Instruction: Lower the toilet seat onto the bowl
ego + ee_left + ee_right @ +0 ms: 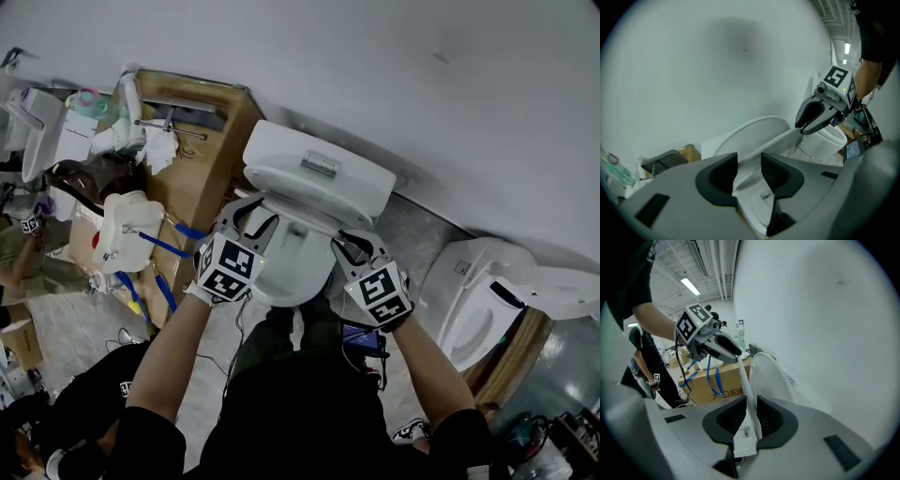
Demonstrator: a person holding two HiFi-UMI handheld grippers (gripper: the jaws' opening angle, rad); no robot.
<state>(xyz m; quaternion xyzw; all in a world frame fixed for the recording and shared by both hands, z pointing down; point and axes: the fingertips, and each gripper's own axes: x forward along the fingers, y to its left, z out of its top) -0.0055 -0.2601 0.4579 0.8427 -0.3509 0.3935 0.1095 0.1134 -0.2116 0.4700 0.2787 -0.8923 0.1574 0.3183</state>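
A white toilet stands against the wall, its tank (319,173) at the top. The toilet seat (298,270) is raised, close in front of the upright lid (752,133). My left gripper (249,221) reaches the seat's left side. In the left gripper view its jaws (749,171) stand open with the seat's rim (783,139) between them, pads apart from it. My right gripper (354,247) is at the seat's right side. In the right gripper view it (751,416) is shut on the thin seat edge (743,378). The bowl is mostly hidden.
A cardboard box (202,159) with blue straps stands left of the toilet, with white fixtures (127,230) piled beside it. A second toilet (478,300) sits to the right. The white wall (422,75) is right behind the tank. A person (84,403) crouches at the lower left.
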